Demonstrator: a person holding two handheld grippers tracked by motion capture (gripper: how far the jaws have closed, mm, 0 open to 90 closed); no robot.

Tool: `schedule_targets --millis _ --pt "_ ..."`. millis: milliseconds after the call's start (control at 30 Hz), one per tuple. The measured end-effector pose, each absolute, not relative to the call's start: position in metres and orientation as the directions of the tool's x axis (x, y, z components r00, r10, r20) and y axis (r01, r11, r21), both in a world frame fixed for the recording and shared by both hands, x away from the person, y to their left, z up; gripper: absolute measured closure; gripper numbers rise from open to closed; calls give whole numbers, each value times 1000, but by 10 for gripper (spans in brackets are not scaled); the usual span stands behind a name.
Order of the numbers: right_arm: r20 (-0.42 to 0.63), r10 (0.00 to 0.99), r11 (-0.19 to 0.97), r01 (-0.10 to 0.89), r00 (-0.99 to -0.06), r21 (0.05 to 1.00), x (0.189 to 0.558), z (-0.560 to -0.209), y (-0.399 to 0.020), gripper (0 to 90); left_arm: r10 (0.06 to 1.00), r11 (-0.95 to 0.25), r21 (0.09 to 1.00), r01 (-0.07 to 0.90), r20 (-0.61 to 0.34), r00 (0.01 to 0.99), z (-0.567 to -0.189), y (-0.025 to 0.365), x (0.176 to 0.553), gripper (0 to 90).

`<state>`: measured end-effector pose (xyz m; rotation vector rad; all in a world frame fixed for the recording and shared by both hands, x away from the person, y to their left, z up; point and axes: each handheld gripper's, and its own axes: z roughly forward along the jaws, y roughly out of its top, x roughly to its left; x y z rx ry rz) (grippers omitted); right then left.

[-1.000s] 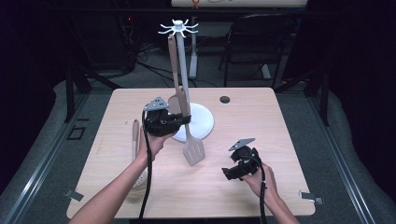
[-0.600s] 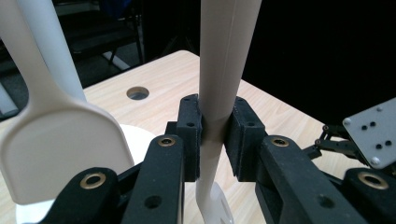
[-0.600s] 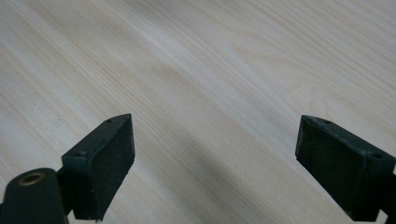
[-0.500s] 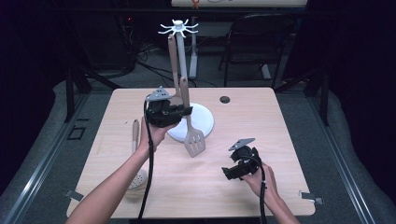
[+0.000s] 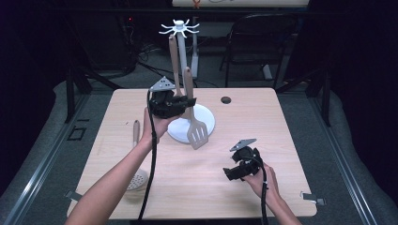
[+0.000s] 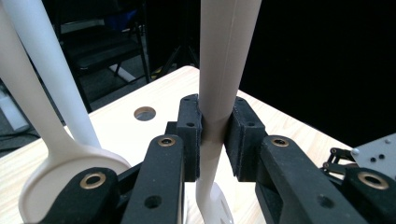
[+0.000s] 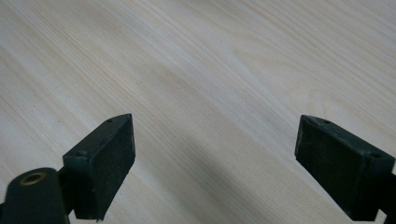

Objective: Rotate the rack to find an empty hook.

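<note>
A pale slotted spatula [image 5: 196, 133] hangs upright, clear of the table, with my left gripper [image 5: 187, 102] shut on its handle [image 6: 219, 70] partway up. Its head hangs in front of the white round base [image 5: 206, 119] of a utensil rack, whose hook crown [image 5: 179, 28] stands above. A second pale utensil [image 5: 173, 56] hangs from the rack just behind; its spoon bowl [image 6: 70, 172] is beside my left gripper [image 6: 217, 122]. A slotted skimmer [image 5: 136, 178] lies flat at the table's left. My right gripper [image 5: 230, 172] rests low at the front right, open over bare wood [image 7: 215, 154].
The wooden table [image 5: 291, 154] has a round cable hole [image 5: 226, 100] near its far edge. A dark chair [image 5: 256, 42] and stand legs sit behind the table. Bare tabletop lies between the two grippers.
My left gripper has risen with the spatula, lifting its head and drawing it nearer the rack. The right gripper has stayed put.
</note>
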<state>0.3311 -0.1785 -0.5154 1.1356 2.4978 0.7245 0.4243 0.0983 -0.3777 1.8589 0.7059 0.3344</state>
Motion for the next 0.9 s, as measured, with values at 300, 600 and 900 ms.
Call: schedule_targets --millis 300,600,900 --pt "-63 760 566 610 -647 555 331 -515 -178 118 620 -265 915 305 -81 780 -369 94 436 772" --pt "-67 764 560 608 -642 562 332 -517 -178 119 631 -268 917 296 -65 773 -358 92 449 771" --pt "-66 762 564 609 -644 558 332 -516 -178 119 634 -272 919 286 -53 771 -345 92 459 771"
